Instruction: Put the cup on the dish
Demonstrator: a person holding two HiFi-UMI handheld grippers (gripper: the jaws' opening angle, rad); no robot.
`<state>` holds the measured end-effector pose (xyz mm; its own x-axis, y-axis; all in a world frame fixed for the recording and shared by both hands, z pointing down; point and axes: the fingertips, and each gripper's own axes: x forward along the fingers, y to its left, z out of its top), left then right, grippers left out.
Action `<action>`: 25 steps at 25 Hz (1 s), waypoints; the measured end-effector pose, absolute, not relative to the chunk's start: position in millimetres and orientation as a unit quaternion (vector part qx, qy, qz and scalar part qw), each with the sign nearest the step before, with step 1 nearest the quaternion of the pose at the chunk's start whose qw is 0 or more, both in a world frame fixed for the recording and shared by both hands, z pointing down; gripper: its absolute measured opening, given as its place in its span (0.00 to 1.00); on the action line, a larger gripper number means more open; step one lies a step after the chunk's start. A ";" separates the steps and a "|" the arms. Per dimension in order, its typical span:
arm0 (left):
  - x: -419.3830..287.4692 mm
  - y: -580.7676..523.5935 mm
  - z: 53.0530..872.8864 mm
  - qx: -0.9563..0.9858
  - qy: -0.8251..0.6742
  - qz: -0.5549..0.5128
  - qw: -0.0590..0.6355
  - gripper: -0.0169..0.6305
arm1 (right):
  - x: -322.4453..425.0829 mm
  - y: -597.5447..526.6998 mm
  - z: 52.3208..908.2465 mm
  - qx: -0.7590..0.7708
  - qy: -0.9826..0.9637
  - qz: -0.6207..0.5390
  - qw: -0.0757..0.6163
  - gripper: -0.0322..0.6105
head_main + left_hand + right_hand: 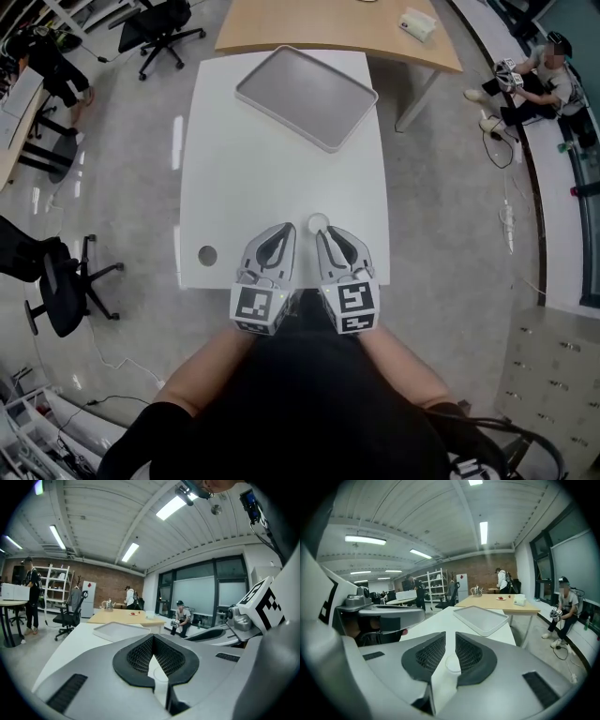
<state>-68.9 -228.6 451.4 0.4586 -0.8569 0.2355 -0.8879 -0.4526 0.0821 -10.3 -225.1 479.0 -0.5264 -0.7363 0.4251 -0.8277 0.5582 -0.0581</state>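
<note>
Now left tongs point(285, 228), right tongs point(322, 233) side by side, clenched empty, tipped slightly down; cup point(318, 222) just ahead.

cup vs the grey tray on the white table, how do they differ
The cup is small, round and white; the tray is broad, rectangular and grey. The cup sits near the person's edge; the tray lies at the far end, askew. Both rest on the white table, well apart.
</note>
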 end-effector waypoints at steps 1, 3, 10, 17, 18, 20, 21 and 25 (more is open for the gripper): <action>-67.4 -236.0 455.2 0.846 -0.518 0.083 0.100 0.04 | -11.1 -230.9 485.1 0.440 -0.869 0.128 0.187 0.10; -66.8 -248.8 463.3 0.840 -0.525 0.088 0.107 0.04 | -15.4 -239.9 500.2 0.414 -0.876 0.136 0.203 0.32; -77.6 -276.7 502.6 0.831 -0.530 0.118 0.125 0.04 | -29.2 -257.1 564.3 0.380 -0.871 0.168 0.264 0.46; -80.7 -301.9 532.8 0.834 -0.516 0.130 0.145 0.04 | -28.6 -269.9 618.0 0.369 -0.859 0.159 0.318 0.46; -81.5 -303.6 537.0 0.834 -0.515 0.132 0.150 0.04 | -29.5 -271.2 621.7 0.367 -0.859 0.156 0.322 0.46; -83.2 -307.4 541.8 0.834 -0.512 0.132 0.159 0.04 | -32.1 -274.7 627.4 0.366 -0.856 0.153 0.330 0.46; -84.0 -309.3 543.3 0.834 -0.510 0.130 0.165 0.04 | -33.6 -276.7 629.7 0.367 -0.855 0.155 0.332 0.46; -89.9 -312.9 556.9 0.837 -0.502 0.134 0.172 0.04 | -37.7 -280.3 634.8 0.371 -0.855 0.150 0.330 0.46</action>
